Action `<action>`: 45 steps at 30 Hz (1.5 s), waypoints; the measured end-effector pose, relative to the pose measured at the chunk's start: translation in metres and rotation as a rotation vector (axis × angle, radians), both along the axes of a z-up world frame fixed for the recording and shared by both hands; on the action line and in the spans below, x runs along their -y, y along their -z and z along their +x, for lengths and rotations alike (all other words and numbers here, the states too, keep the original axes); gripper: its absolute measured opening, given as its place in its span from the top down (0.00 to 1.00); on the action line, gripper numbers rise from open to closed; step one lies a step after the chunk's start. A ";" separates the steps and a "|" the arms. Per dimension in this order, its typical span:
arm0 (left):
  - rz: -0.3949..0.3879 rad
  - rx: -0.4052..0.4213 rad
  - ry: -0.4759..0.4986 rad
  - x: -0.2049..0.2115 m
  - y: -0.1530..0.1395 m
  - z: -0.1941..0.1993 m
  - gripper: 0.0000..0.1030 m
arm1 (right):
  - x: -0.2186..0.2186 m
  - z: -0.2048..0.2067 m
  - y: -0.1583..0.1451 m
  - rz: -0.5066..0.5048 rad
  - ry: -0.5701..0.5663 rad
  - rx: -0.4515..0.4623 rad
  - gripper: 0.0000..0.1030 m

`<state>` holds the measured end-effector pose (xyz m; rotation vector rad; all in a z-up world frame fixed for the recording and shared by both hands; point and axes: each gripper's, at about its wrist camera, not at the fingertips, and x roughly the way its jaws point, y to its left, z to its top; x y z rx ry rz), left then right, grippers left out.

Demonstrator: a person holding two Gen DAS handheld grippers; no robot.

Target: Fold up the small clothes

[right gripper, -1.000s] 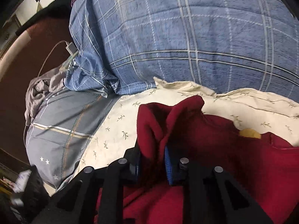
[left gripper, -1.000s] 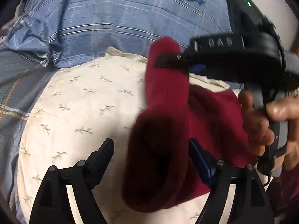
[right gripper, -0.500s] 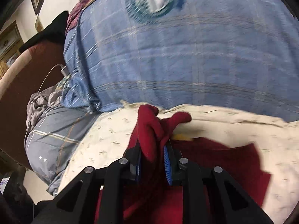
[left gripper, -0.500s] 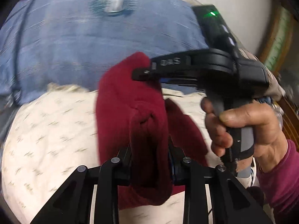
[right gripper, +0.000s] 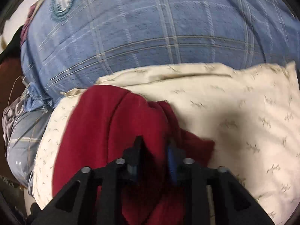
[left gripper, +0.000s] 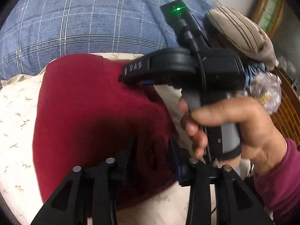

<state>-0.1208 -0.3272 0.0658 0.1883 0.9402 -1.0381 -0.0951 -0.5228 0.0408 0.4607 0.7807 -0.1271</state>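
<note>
A dark red fleece garment lies bunched on a cream patterned pillow. My left gripper is shut on a thick fold at the garment's near edge. My right gripper, seen from the left wrist view with a hand on its handle, pinches the garment's far edge. In the right wrist view the right gripper is shut on a fold of the red garment, which lies over the cream pillow.
A blue plaid blanket rises behind the pillow. A grey striped pillow lies at the left. A brown striped cushion and a woven mat are at the right.
The left gripper closed on the garment's near fold. Both grippers have carried the red garment over and spread it wider on the pillow. The right gripper stays shut on it.
</note>
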 end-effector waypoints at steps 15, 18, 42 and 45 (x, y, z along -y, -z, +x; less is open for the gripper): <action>0.012 0.100 -0.226 -0.111 -0.044 -0.015 0.44 | -0.058 -0.077 -0.003 0.060 -0.092 0.056 0.77; 0.017 0.110 -0.210 -0.108 -0.044 -0.013 0.44 | -0.064 -0.098 -0.003 0.032 -0.081 0.099 0.88; 0.114 0.177 -0.291 -0.067 0.003 0.016 0.41 | -0.069 -0.090 -0.033 -0.082 -0.016 0.198 0.58; 0.113 0.172 -0.292 -0.065 0.005 0.017 0.38 | -0.067 -0.073 -0.014 -0.091 -0.002 0.127 0.61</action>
